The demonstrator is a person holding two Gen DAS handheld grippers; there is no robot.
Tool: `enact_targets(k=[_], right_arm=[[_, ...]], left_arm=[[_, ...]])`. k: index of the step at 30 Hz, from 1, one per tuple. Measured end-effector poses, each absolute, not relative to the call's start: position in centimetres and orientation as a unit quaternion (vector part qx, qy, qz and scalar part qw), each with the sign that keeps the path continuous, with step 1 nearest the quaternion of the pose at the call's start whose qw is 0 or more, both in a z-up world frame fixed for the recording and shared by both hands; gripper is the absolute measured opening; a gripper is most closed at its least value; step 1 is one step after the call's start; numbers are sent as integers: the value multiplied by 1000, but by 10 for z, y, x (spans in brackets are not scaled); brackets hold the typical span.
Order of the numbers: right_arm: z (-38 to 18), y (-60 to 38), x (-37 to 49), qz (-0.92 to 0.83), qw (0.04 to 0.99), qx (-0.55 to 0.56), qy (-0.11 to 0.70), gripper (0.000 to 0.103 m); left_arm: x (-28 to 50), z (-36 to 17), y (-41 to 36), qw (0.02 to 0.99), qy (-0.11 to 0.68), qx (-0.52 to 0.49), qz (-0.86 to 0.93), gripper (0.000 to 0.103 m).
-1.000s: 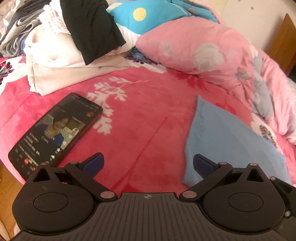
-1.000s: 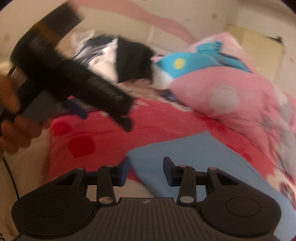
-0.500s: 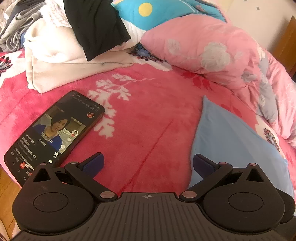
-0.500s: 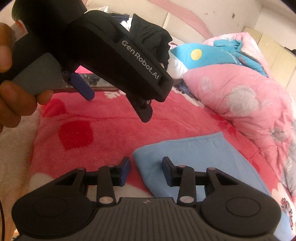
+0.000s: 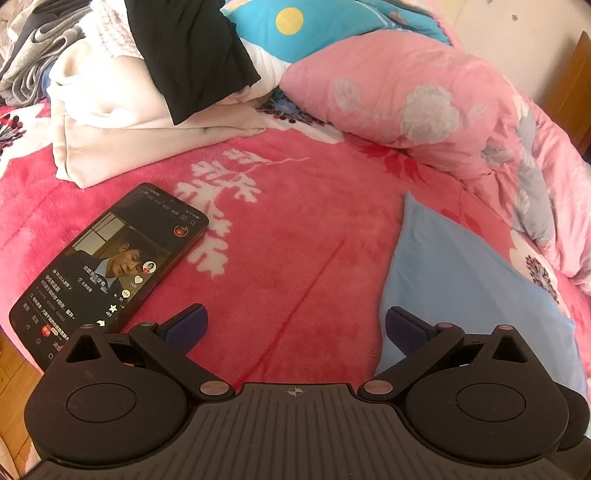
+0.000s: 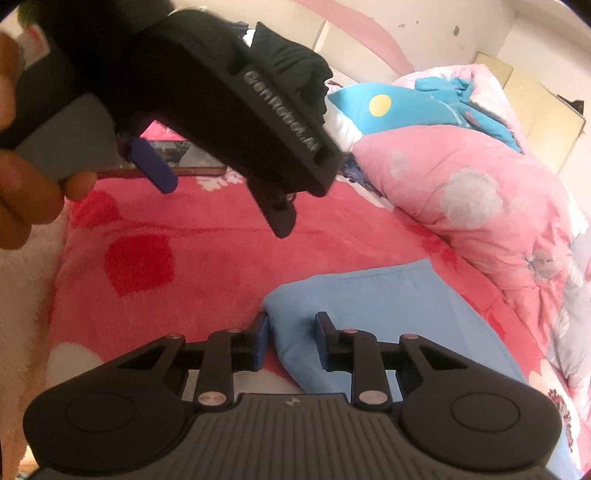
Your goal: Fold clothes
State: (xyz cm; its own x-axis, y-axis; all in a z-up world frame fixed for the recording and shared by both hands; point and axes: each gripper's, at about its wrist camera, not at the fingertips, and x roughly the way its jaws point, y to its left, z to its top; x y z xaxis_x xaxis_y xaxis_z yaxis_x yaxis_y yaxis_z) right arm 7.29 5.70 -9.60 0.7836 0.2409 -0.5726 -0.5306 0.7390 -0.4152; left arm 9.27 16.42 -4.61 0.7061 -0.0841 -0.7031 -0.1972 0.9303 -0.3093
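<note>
A light blue folded cloth (image 5: pixel 461 288) lies flat on the red floral blanket (image 5: pixel 295 221). My left gripper (image 5: pixel 295 326) hovers open and wide just left of the cloth's near edge, nothing between its fingers. In the right wrist view the same cloth (image 6: pixel 388 314) has its near left corner lying between and below the fingers of my right gripper (image 6: pixel 291 332), which stands open with a narrow gap. A hand (image 6: pixel 22 192) holds the left gripper's black body (image 6: pixel 229 103) above the blanket at upper left.
A phone (image 5: pixel 110 266) with a lit screen lies near the bed's left edge. A heap of cream (image 5: pixel 110 122) and black garments (image 5: pixel 195 62) sits behind it. A pink floral duvet (image 5: pixel 424 99) and a blue pillow (image 5: pixel 314 26) fill the far right.
The left gripper's body has come closer and larger across the right wrist view. The left view has slid slightly left, so the blue cloth sits further right. Both grippers keep their openings.
</note>
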Motion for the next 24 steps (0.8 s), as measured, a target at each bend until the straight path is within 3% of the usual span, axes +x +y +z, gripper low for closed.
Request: enact_targets(k=[8, 10, 24], right_arm=[[-96, 50, 71, 208, 910, -265, 242, 28], [-92, 44, 70, 202, 918, -242, 241, 11], [-48, -46, 79, 152, 957, 28, 245, 8]], left_arm=[[91, -46, 163, 904, 383, -188, 27, 103], [89, -45, 166, 903, 379, -201, 18, 103], [122, -47, 169, 829, 379, -400, -96, 103]])
